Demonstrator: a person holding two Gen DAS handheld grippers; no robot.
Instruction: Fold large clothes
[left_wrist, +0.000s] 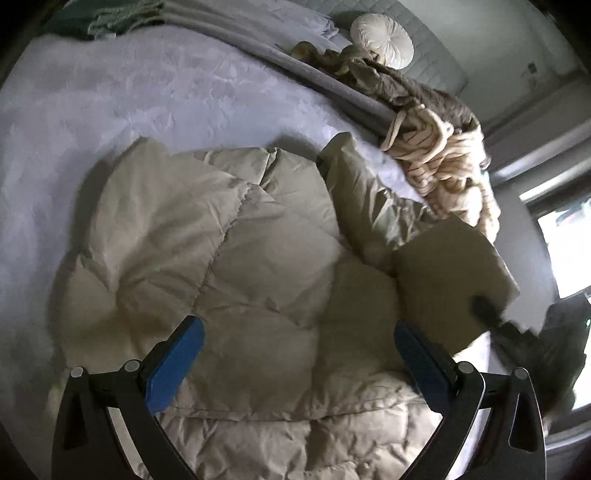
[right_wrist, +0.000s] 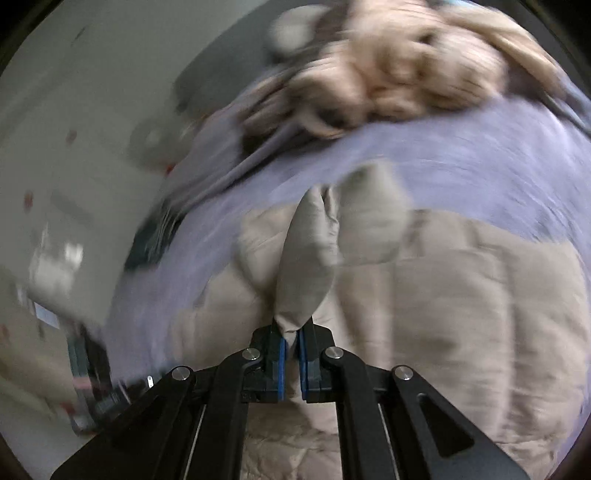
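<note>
A large beige quilted puffer jacket (left_wrist: 236, 266) lies spread on the lavender bed (left_wrist: 110, 110). My left gripper (left_wrist: 299, 354) is open and empty, hovering just above the jacket's middle. My right gripper (right_wrist: 291, 332) is shut on a fold of the jacket's sleeve (right_wrist: 306, 258) and holds it lifted above the jacket body (right_wrist: 461, 295). In the left wrist view the lifted sleeve end (left_wrist: 450, 273) shows at the right with the right gripper's dark tip (left_wrist: 487, 310) on it. The right wrist view is motion-blurred.
A cream chunky knit blanket (left_wrist: 443, 166) and a brown garment (left_wrist: 406, 85) hang over the bed's far edge. A round white cushion (left_wrist: 382, 38) and green cloth (left_wrist: 110, 18) lie at the head. A window (left_wrist: 565, 251) is at the right.
</note>
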